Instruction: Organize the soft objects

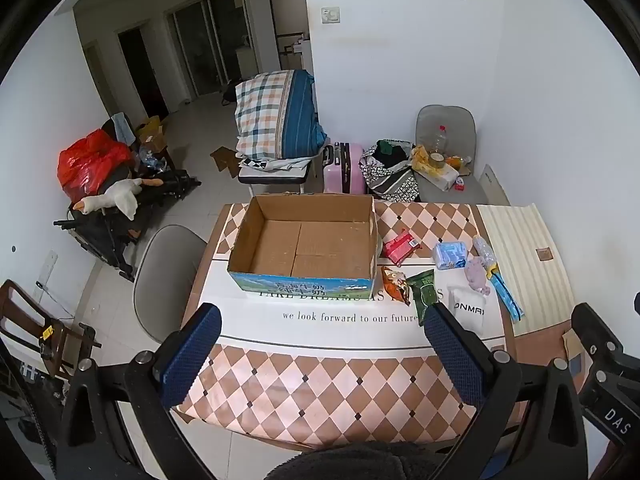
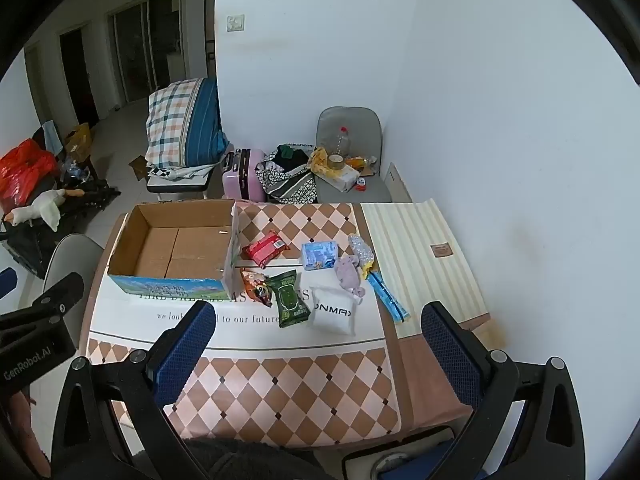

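Nothing packed yet: box [image 1: 304, 240] empty, soft packets [image 2: 316, 280] all lie on table [image 2: 280, 380] just right of it. Left gripper [image 1: 320, 344] and right gripper [image 2: 320, 344] jaws wide open, holding nothing.

Even indoor light, fisheye-warped edges

The desk [image 2: 280, 392] wears a checkered cloth. An open cardboard box [image 2: 176, 248] sits on its left; beside it lie a red packet [image 2: 265, 251], blue pack [image 2: 319, 255], orange snack bag [image 2: 256, 285], green wipes [image 2: 289, 299], white pouch [image 2: 334, 311], lilac plush [image 2: 349, 274] and blue tube [image 2: 386, 294].
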Tool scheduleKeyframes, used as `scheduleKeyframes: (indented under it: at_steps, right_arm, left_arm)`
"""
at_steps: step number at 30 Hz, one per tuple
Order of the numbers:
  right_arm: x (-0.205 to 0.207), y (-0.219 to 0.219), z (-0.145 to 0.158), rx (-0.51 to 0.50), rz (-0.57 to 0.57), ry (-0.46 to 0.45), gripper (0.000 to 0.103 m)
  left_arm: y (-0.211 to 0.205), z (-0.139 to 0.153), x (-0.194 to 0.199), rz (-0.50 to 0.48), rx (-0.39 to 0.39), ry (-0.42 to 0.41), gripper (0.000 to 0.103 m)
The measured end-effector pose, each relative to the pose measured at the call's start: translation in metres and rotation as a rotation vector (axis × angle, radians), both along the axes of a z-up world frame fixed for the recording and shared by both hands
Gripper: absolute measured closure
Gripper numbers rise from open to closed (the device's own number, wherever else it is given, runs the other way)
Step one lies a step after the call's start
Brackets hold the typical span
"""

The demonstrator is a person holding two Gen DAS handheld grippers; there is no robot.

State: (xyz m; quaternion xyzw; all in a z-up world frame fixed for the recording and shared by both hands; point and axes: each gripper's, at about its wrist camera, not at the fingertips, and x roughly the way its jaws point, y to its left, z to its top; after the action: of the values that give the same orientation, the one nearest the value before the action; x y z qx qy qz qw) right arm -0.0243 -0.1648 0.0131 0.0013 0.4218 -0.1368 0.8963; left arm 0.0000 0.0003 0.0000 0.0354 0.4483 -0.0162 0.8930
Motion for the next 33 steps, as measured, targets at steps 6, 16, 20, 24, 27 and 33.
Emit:
scheduleKeyframes:
  at_steps: [6,16,20,24,27,33]
  right_arm:
    - [-0.004,-0.001,0.003,-0.013,-0.003,-0.007,0.0]
    - [-0.001,-0.007,0.019,-0.016,-0.009,-0.04,0.0]
    - [-0.003,-0.006,0.022,-0.017,-0.01,-0.048,0.0]
    - [-0.004,-0.004,0.017,-0.018,-0.004,-0.049,0.0]
    - [-0.006,-0.003,0.017,-0.02,-0.004,-0.05,0.0]
    - [-0.007,-0.003,0.017,-0.017,-0.005,-0.048,0.0]
  left_arm:
    - [0.0,0.001,-0.001,0.003,0.01,-0.009,0.0]
    - [-0.001,0.012,-0.002,0.001,0.003,-0.024,0.0]
    - [0.001,0.013,-0.002,0.0,0.002,-0.027,0.0]
    - [0.002,0.014,-0.002,-0.002,0.002,-0.026,0.0]
    - [0.002,0.014,-0.002,-0.001,0.002,-0.027,0.0]
    - [0.001,0.013,-0.002,-0.003,-0.001,-0.018,0.0]
